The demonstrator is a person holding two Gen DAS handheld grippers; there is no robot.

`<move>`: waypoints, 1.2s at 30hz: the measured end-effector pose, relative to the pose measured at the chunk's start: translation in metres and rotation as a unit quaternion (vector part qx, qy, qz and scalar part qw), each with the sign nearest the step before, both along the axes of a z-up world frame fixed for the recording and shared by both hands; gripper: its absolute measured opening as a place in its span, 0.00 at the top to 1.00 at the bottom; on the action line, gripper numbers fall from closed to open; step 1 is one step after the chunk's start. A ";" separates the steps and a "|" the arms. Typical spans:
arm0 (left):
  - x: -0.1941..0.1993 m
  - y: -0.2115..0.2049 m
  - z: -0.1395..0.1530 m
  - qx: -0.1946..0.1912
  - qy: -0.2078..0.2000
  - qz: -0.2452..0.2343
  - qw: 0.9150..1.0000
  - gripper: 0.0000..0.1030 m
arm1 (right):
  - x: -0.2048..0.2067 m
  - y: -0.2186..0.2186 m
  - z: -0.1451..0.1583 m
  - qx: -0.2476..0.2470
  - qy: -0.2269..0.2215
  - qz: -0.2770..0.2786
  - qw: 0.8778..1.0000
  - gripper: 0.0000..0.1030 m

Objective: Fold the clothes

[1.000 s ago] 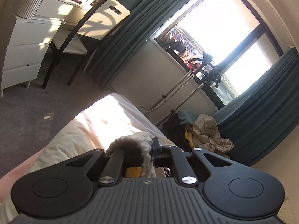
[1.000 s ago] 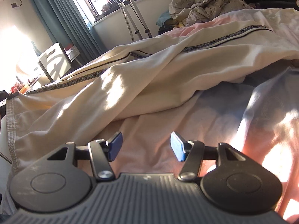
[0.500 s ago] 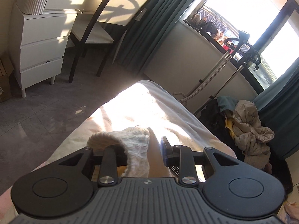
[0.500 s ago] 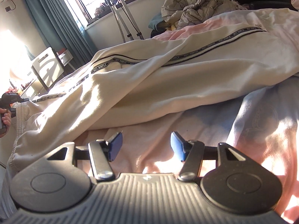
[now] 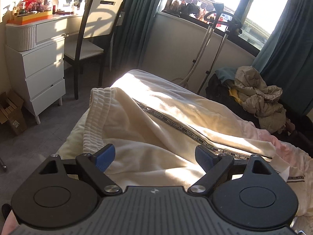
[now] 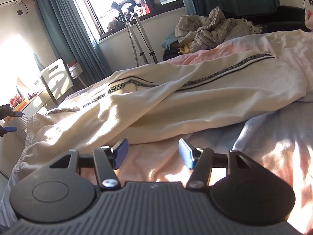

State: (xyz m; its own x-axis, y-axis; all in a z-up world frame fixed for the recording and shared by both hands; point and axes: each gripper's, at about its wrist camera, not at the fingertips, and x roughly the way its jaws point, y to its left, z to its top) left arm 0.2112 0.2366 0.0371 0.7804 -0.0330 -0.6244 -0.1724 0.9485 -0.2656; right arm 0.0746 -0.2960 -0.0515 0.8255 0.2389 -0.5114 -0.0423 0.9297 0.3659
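My left gripper (image 5: 154,156) has its blue-padded jaws spread wide, nothing between them, hovering just over the cream sweatpants w/ a black-and-white lettered side stripe (image 5: 176,121). Pants lie stretched along the bed w/ pink and pale-blue sheets (image 6: 270,137), ribbed elastic waistband (image 5: 95,113) at the near-left corner by the bed edge, legs running off to the right. Stripe tape reads "NOT-SIMPLE" along the top leg.

My right gripper (image 6: 152,152) is also wide apart and empty, low over bare sheet, just beside the lower leg's edge, not touching fabric as far as I can tell. In the right-wrist view the left gripper's blue tips (image 6: 8,128) show at the far left edge, near the waistband end.

Around: white drawer unit (image 5: 39,74), dark-framed chair w/ white back (image 5: 95,31), teal curtains (image 5: 133,19), garment steamer stand (image 5: 211,45) under the window, crumpled beige jacket pile (image 5: 258,98) on the far side.
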 end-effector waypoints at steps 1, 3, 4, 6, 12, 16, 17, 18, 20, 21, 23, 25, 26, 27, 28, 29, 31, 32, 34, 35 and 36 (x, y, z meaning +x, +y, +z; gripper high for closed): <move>-0.013 -0.014 0.001 0.001 -0.007 -0.013 1.000 0.12 | -0.004 -0.001 0.002 -0.004 -0.004 -0.002 1.000 0.43; -0.042 -0.048 0.002 0.003 -0.028 -0.042 0.999 0.12 | -0.009 -0.002 0.004 -0.009 -0.009 -0.004 1.000 0.43; -0.054 -0.063 0.002 0.007 -0.036 -0.053 0.998 0.12 | -0.010 -0.003 0.005 -0.011 -0.011 -0.005 1.000 0.43; -0.078 -0.099 -0.002 0.016 -0.054 -0.083 0.995 0.12 | -0.014 -0.004 0.006 -0.014 -0.013 -0.007 1.000 0.43; -0.109 -0.197 -0.039 0.061 -0.049 -0.172 0.982 0.13 | -0.024 -0.009 0.010 -0.025 -0.021 -0.012 0.999 0.43; -0.100 -0.243 -0.072 0.089 -0.020 -0.223 0.970 0.16 | -0.028 -0.012 0.012 -0.028 -0.024 -0.015 0.999 0.43; -0.095 -0.253 -0.081 0.108 -0.015 -0.232 0.967 0.16 | -0.028 -0.012 0.012 -0.026 -0.024 -0.016 0.999 0.43; -0.090 -0.264 -0.090 0.126 -0.009 -0.241 0.962 0.16 | -0.027 -0.013 0.012 -0.023 -0.024 -0.017 0.999 0.43; -0.079 -0.278 -0.103 0.155 0.004 -0.249 0.956 0.17 | -0.025 -0.013 0.013 -0.022 -0.031 -0.015 0.999 0.43; -0.073 -0.285 -0.110 0.169 0.010 -0.253 0.953 0.18 | -0.023 -0.014 0.013 -0.022 -0.032 -0.018 0.999 0.43; -0.061 -0.293 -0.121 0.185 0.020 -0.251 0.950 0.18 | -0.017 -0.017 0.010 -0.020 -0.032 -0.020 0.999 0.43; -0.048 -0.299 -0.131 0.195 0.030 -0.244 0.949 0.18 | -0.011 -0.022 0.006 -0.012 -0.027 -0.024 0.999 0.43; -0.043 -0.300 -0.135 0.200 0.033 -0.240 0.949 0.18 | -0.007 -0.026 0.003 -0.007 -0.022 -0.027 0.999 0.43; -0.035 -0.303 -0.140 0.207 0.036 -0.235 0.949 0.18 | -0.003 -0.029 0.001 -0.002 -0.018 -0.030 0.999 0.43; -0.030 -0.305 -0.143 0.212 0.038 -0.231 0.949 0.18 | 0.000 -0.032 -0.002 0.006 -0.014 -0.031 0.999 0.43; -0.024 -0.308 -0.146 0.218 0.040 -0.226 0.949 0.19 | 0.002 -0.035 -0.004 0.012 -0.013 -0.032 0.999 0.43; -0.013 -0.311 -0.150 0.224 0.043 -0.218 0.949 0.21 | 0.008 -0.040 -0.008 0.024 -0.009 -0.035 0.999 0.43; -0.008 -0.312 -0.151 0.228 0.043 -0.212 0.949 0.25 | 0.010 -0.041 -0.010 0.028 -0.008 -0.036 0.999 0.43; -0.002 -0.314 -0.151 0.240 0.036 -0.205 0.948 0.37 | 0.015 -0.044 -0.014 0.034 -0.003 -0.037 0.999 0.43; -0.001 -0.315 -0.150 0.241 0.030 -0.207 0.948 0.49 | 0.017 -0.045 -0.017 0.037 0.000 -0.038 0.999 0.43; -0.001 -0.315 -0.149 0.243 0.025 -0.210 0.947 0.57 | 0.020 -0.046 -0.019 0.039 0.003 -0.039 0.998 0.43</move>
